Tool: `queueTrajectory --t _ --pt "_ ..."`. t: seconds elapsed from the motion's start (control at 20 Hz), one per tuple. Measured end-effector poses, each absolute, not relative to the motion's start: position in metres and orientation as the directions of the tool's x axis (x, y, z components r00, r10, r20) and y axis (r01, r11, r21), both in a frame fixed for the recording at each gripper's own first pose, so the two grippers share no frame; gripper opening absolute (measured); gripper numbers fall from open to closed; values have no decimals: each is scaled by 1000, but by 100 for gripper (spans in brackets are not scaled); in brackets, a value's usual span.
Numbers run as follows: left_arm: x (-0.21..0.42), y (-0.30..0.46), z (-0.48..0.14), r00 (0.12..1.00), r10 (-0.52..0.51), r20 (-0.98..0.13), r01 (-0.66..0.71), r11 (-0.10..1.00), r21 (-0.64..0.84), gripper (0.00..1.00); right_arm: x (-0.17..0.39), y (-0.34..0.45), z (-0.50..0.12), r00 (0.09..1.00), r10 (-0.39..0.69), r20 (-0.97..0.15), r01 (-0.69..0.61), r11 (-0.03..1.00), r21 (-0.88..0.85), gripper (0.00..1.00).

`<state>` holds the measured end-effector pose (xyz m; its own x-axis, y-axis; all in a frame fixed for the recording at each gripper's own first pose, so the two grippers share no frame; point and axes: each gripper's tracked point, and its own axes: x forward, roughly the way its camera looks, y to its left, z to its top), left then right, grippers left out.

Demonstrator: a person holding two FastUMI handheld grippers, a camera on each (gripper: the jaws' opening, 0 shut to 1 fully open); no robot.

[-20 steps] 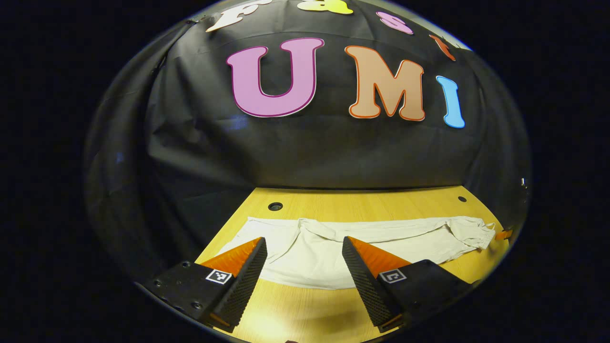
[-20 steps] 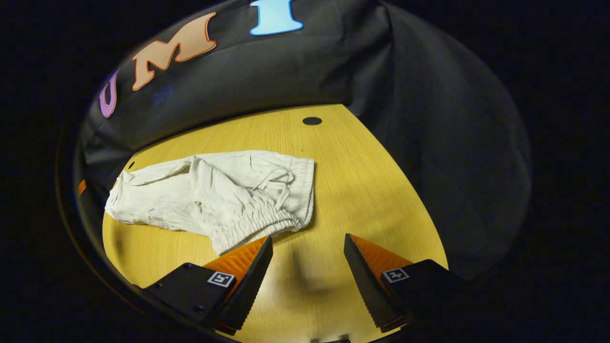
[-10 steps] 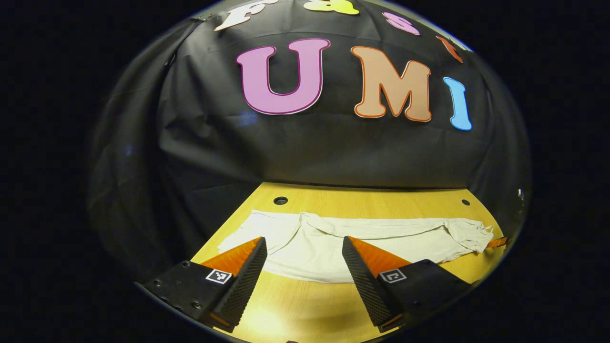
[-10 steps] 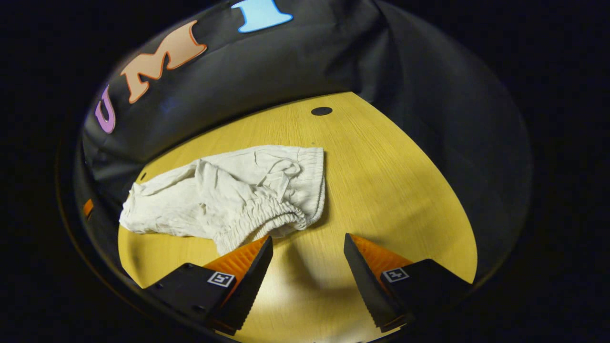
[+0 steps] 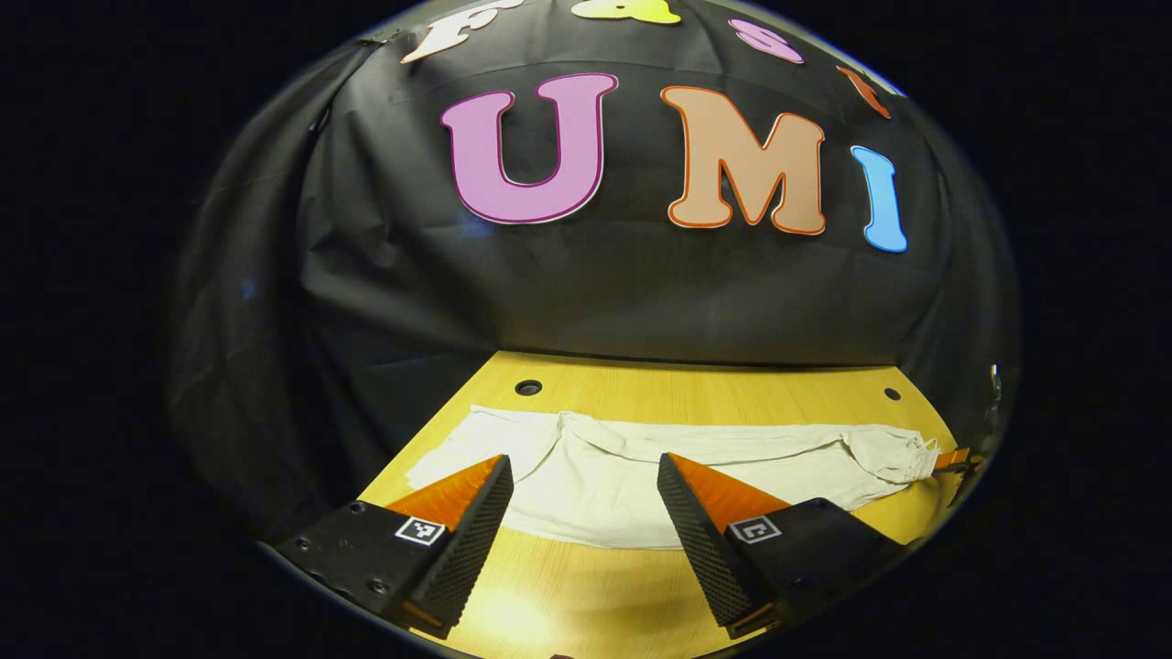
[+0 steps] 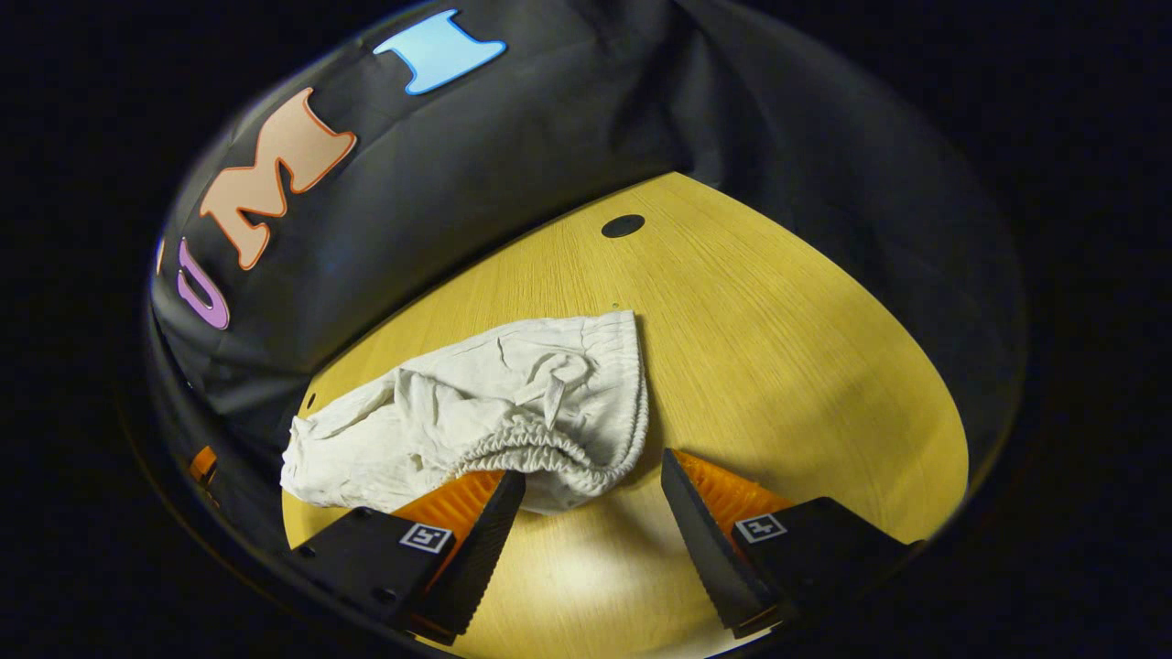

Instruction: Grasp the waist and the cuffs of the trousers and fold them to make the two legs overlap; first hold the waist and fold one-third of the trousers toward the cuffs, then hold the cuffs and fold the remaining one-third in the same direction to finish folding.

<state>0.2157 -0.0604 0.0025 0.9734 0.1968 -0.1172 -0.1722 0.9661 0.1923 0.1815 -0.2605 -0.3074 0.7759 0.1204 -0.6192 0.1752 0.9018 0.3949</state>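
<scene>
The crumpled off-white cloth trousers (image 6: 476, 421) lie flat on the yellow wood-grain tabletop (image 6: 787, 366), and their gathered elastic waist (image 6: 558, 453) sits just ahead of the right gripper (image 6: 591, 531), a little to its left, with the near rim of the waistband reaching into the gap between its spread fingers. Nothing is pinched; that gripper hangs just above the board. From there the garment's long axis runs away to the left and slightly forward, toward the cuff end.

In the left gripper view the same trousers (image 5: 641, 467) stretch crosswise ahead of the left gripper (image 5: 586, 540), whose fingers are also spread and empty; the cuff end (image 5: 476, 444) lies ahead and to its left, the bunched waist end far off to its right. So the right gripper looks the nearer one to the waist, the left to the cuffs.

The tabletop is bare around the cloth, with small round holes (image 6: 623, 225) near its far edge, and black booth cloth closes it in behind.
</scene>
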Motion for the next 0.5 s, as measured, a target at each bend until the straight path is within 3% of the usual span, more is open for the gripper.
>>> queueTrajectory --t 0.05,0.1,0.15,0.2,0.25,0.3,0.4,0.45,0.5 --pt "215 -63 3 974 198 -113 -174 965 197 96 187 -258 -306 782 134 -608 174 891 420 95" --pt "215 -65 4 974 198 -112 -173 964 201 96 192 -256 -307 787 148 -599 175 877 447 87" --pt "215 -67 3 973 198 -115 -171 964 204 96 190 -251 -308 789 165 -592 174 864 473 93" --pt "215 -71 3 974 194 -121 -167 964 205 96 193 -249 -309 790 159 -592 186 858 479 81" --pt "215 -73 4 974 191 -120 -164 964 209 96 196 -250 -311 794 147 -590 193 859 474 79" --pt "214 -74 5 975 190 -115 -163 963 213 95 193 -258 -305 798 130 -588 206 858 470 48" --pt "211 -76 5 976 186 -117 -158 965 211 96 195 -253 -300 812 121 -570 222 841 494 32" --pt "210 -77 4 976 179 -120 -152 967 207 96 197 -255 -293 823 121 -556 216 837 502 31" --pt "209 -78 4 977 172 -122 -145 969 202 96 196 -257 -288 832 112 -544 215 838 501 19"
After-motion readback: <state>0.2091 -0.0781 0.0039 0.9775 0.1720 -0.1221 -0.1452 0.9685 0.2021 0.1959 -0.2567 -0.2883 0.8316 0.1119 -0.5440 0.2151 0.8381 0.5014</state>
